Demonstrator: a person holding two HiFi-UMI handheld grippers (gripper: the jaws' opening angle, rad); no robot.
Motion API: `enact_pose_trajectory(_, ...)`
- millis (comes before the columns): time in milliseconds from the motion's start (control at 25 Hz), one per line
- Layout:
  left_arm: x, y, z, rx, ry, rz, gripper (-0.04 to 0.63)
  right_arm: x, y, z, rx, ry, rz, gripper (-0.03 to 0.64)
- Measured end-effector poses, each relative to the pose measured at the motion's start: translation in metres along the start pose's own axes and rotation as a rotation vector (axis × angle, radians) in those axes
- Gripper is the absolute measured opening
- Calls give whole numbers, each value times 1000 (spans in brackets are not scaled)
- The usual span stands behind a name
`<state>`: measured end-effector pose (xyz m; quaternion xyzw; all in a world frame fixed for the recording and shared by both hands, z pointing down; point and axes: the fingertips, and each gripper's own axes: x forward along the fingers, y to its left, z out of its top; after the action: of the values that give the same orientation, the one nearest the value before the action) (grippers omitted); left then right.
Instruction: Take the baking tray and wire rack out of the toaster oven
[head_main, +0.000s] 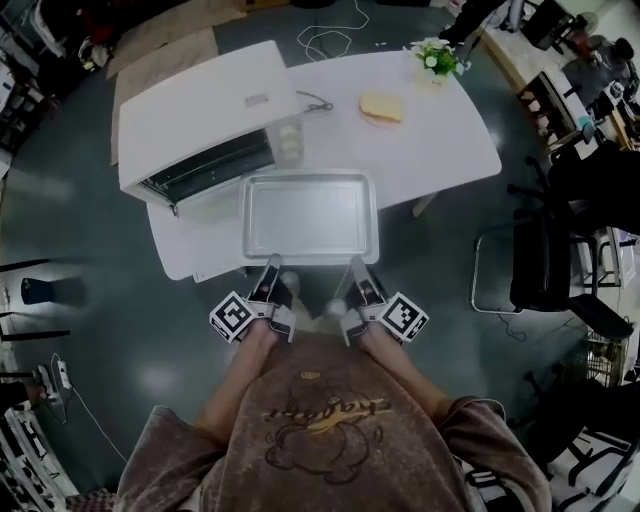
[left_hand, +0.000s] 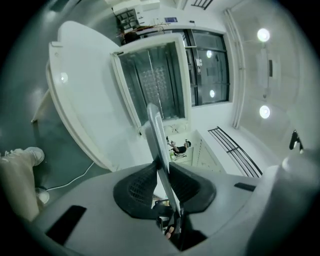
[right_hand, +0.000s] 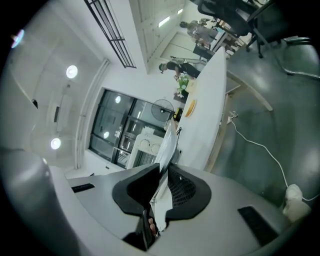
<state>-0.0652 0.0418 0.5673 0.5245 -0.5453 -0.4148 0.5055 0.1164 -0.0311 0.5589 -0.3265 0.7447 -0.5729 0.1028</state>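
Note:
The silver baking tray (head_main: 308, 215) is out of the white toaster oven (head_main: 205, 115) and hangs level over the table's near edge. My left gripper (head_main: 268, 268) is shut on the tray's near rim at its left, my right gripper (head_main: 357, 268) on the same rim at its right. In the left gripper view the tray's rim (left_hand: 159, 135) runs edge-on between the pads of the left gripper (left_hand: 162, 167). The right gripper view shows the rim (right_hand: 167, 145) pinched in the right gripper (right_hand: 161, 182). The wire rack (head_main: 210, 170) lies inside the oven's open mouth (left_hand: 152, 82).
The white table (head_main: 440, 140) carries a slice of bread on a plate (head_main: 381, 108) and a small plant (head_main: 437, 57) at the far right. A cable (head_main: 330, 40) lies on the floor behind. A black chair (head_main: 545, 250) stands to the right.

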Motion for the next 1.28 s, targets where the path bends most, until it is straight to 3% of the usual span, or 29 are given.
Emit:
enact_pose_trajectory(160,29,-8,-30,24,82,-16,69,-21,-9,33,-25,-79,21,46)
enact_pose_trajectory(560,88,-30,-85,33,225,-53,69,-57,-33,91,-7,-229,-33,46)
enact_pose_trajectory(680,105,-32,-89,37,256,-46,69,-60,-45,99,34,-253,-102,46)
enact_pose_trajectory(800,123,-35,-89,36,282,-58,69,-46,-40,113,2,-282,-36,46)
enact_pose_trajectory(1280,200,0,-87,66,340,25,69,3,-95,149,70,-283,-109,49)
